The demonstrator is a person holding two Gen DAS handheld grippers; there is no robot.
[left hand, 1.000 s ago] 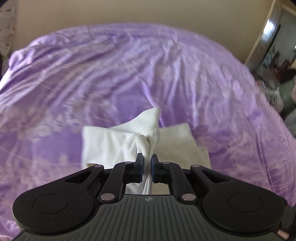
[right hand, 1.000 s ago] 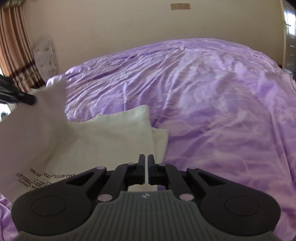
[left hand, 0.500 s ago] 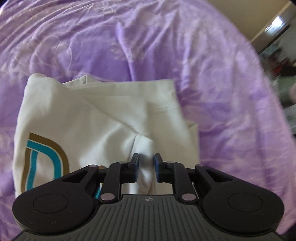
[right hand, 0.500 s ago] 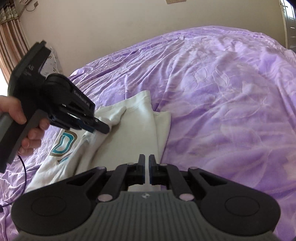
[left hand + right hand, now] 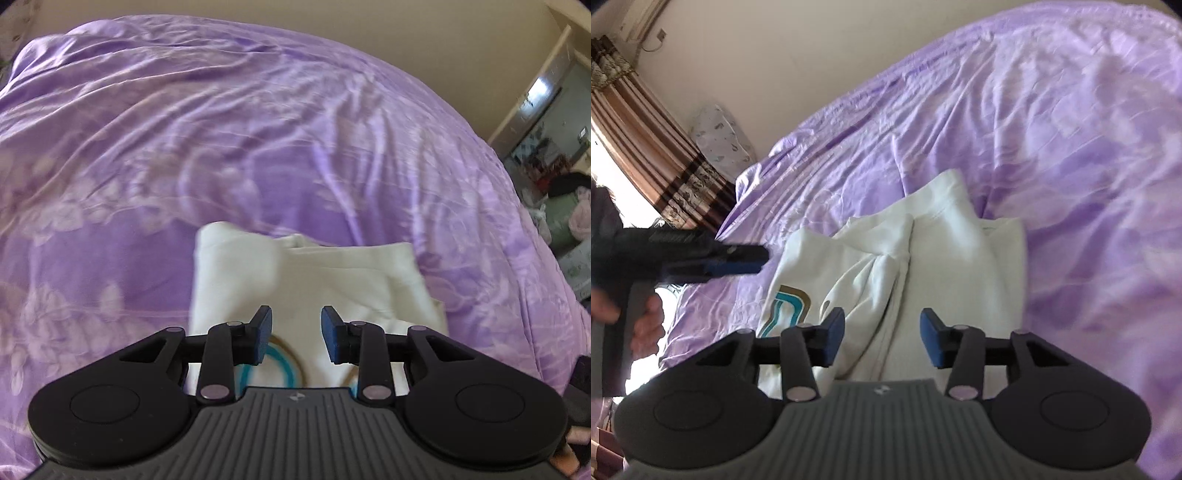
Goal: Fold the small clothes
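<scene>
A small cream-white garment (image 5: 321, 280) with a teal and gold print lies folded on the purple bedspread (image 5: 258, 147). My left gripper (image 5: 295, 339) is open and empty, just above the garment's near edge over the print. In the right wrist view the garment (image 5: 923, 258) lies folded over with a bunched fold in the middle. My right gripper (image 5: 882, 341) is open and empty above its near edge. The left gripper (image 5: 738, 258) shows there too, hand-held, to the left of the garment and apart from it.
The purple bedspread (image 5: 1071, 147) stretches far around the garment. A striped curtain (image 5: 646, 147) and a patterned pillow (image 5: 720, 136) are at the far left by the wall. Room clutter and a doorway (image 5: 546, 147) lie beyond the bed's right edge.
Both grippers have opened and let go of the garment. The left gripper pulled back to the left. The lifted part now lies folded over on the bed with the print on top.
</scene>
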